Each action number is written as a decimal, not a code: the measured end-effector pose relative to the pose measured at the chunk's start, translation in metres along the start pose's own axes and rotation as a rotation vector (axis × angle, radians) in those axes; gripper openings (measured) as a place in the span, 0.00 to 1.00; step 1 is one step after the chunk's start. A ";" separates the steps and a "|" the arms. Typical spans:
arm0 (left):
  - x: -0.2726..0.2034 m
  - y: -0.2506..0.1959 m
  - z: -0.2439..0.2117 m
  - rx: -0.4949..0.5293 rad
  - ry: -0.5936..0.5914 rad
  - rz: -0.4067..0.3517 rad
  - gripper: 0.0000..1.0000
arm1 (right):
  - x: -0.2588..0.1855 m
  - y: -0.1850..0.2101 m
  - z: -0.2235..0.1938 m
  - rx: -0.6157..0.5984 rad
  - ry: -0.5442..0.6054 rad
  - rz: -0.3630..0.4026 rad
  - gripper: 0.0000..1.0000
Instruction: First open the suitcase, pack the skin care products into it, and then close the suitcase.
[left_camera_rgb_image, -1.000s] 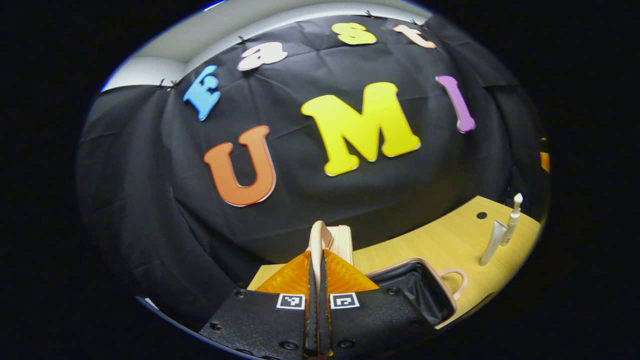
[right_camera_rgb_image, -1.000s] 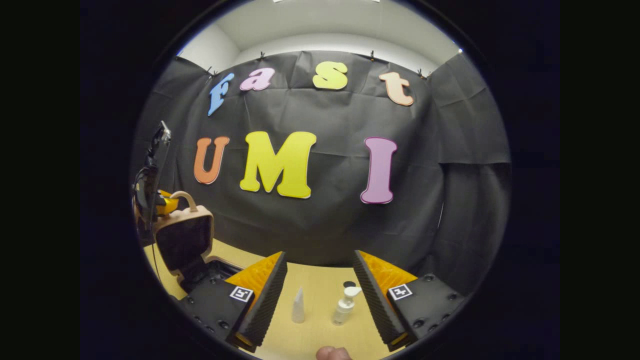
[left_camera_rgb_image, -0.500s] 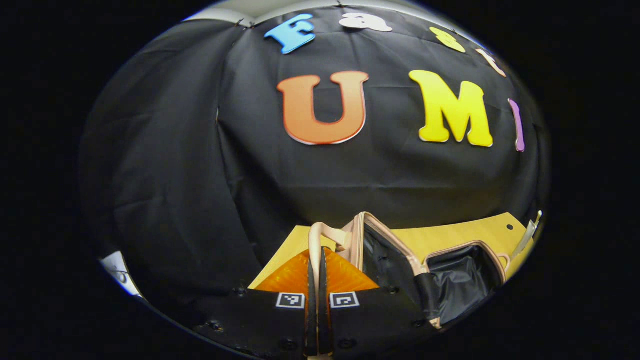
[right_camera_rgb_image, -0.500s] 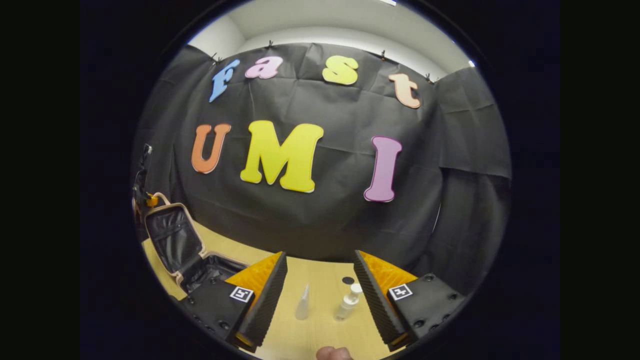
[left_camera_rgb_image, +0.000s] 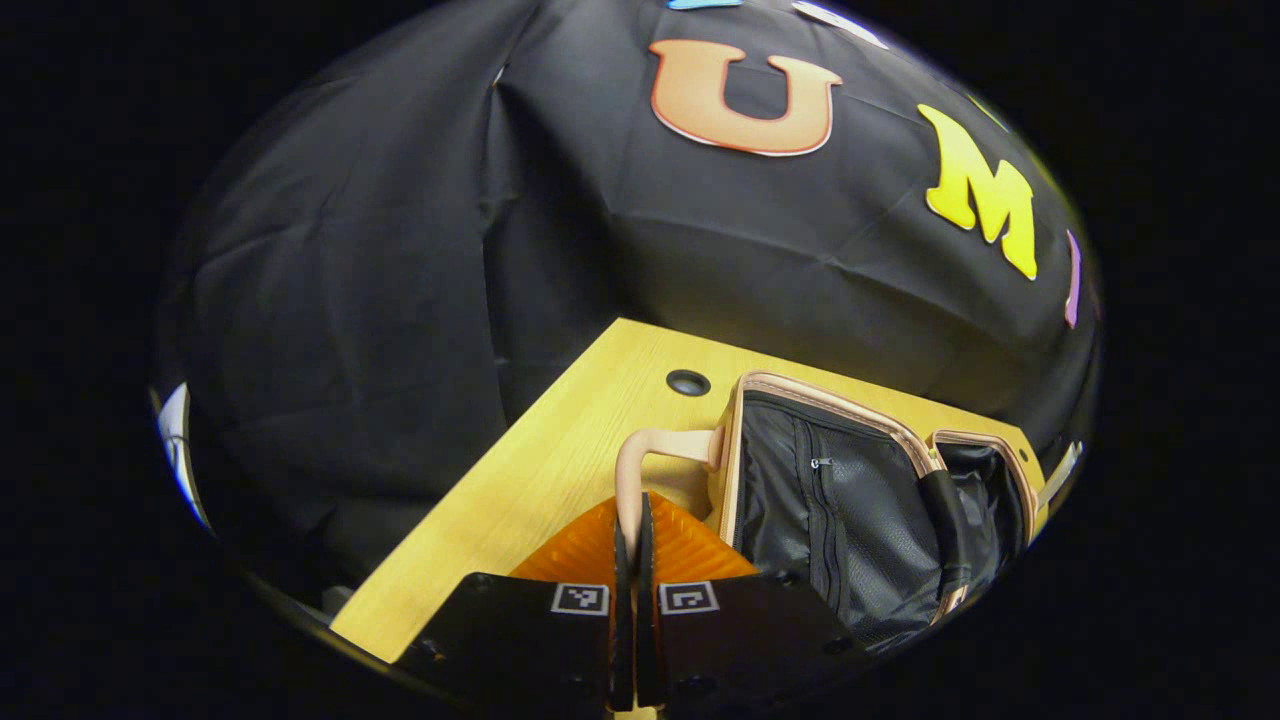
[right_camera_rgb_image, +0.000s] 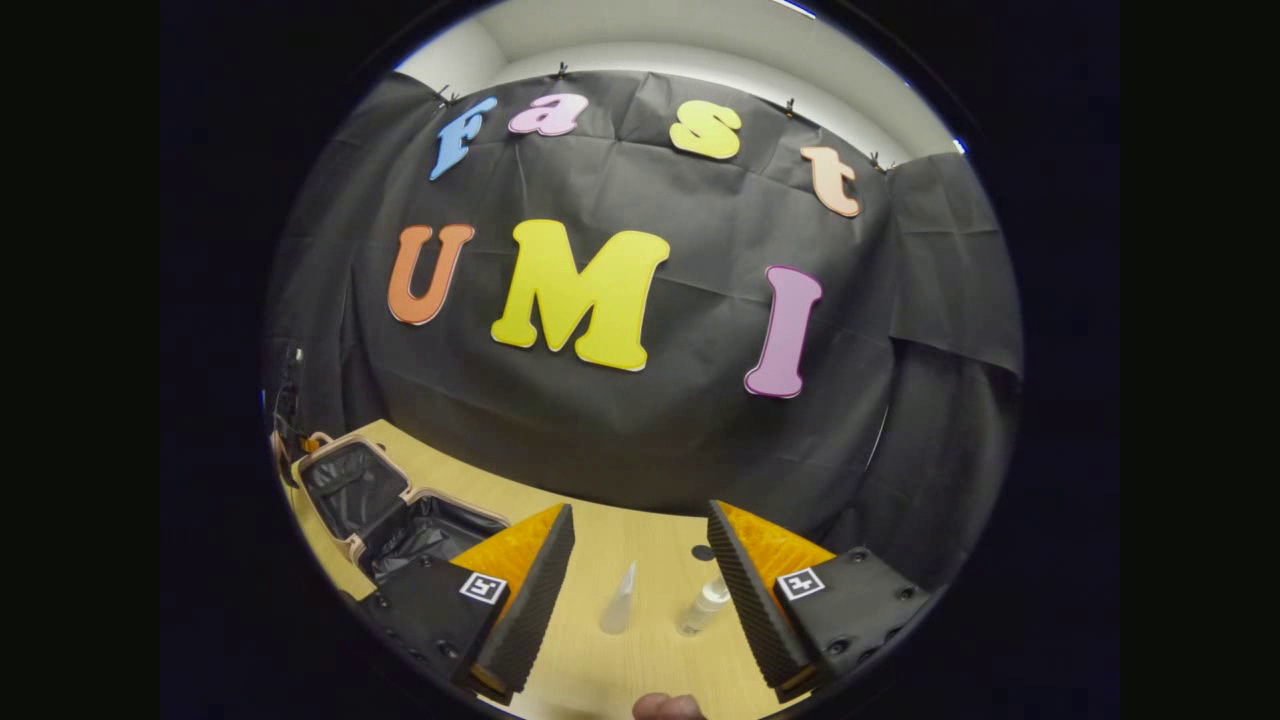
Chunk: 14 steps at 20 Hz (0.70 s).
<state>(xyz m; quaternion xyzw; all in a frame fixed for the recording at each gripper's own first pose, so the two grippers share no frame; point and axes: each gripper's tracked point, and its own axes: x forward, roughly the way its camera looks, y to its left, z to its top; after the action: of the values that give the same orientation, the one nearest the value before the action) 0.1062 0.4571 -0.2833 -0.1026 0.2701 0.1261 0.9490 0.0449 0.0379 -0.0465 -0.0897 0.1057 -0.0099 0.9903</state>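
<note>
The small pink-beige suitcase (left_camera_rgb_image: 850, 500) lies open on the wooden table, showing its black lining and mesh pocket. My left gripper (left_camera_rgb_image: 632, 510) is shut on the lid's curved handle (left_camera_rgb_image: 665, 447), with the lid laid far back and low over the table. In the right gripper view the open suitcase (right_camera_rgb_image: 385, 510) sits at the far left, with the left gripper (right_camera_rgb_image: 290, 400) at its far edge. My right gripper (right_camera_rgb_image: 640, 585) stands open and holds nothing. Beyond its fingers, a white tube (right_camera_rgb_image: 620, 600) and a clear pump bottle (right_camera_rgb_image: 703, 605) stand on the table.
The yellow wooden table (left_camera_rgb_image: 540, 470) has a round cable hole (left_camera_rgb_image: 688, 382) near the lid and another hole (right_camera_rgb_image: 702, 552) behind the bottle. Black cloth walls close off the back and sides. A fingertip (right_camera_rgb_image: 665, 708) shows at the bottom edge.
The left gripper has swung the lid from upright down and back towards the table, still holding its handle. The right gripper stays open and has tilted slightly.
</note>
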 end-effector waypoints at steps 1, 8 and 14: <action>0.003 0.003 -0.010 -0.001 0.029 0.005 0.05 | 0.000 0.001 -0.001 -0.001 0.000 0.002 0.79; 0.000 0.023 -0.020 0.127 0.095 0.120 0.33 | 0.013 0.020 0.001 0.023 0.005 0.071 0.79; -0.056 -0.016 0.033 0.140 -0.055 0.098 0.97 | 0.006 0.005 0.001 0.053 -0.023 0.084 0.80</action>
<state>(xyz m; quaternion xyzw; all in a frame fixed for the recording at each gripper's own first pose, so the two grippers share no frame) 0.0809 0.4400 -0.2241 -0.0192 0.2567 0.1562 0.9536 0.0513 0.0425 -0.0474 -0.0590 0.0979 0.0299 0.9930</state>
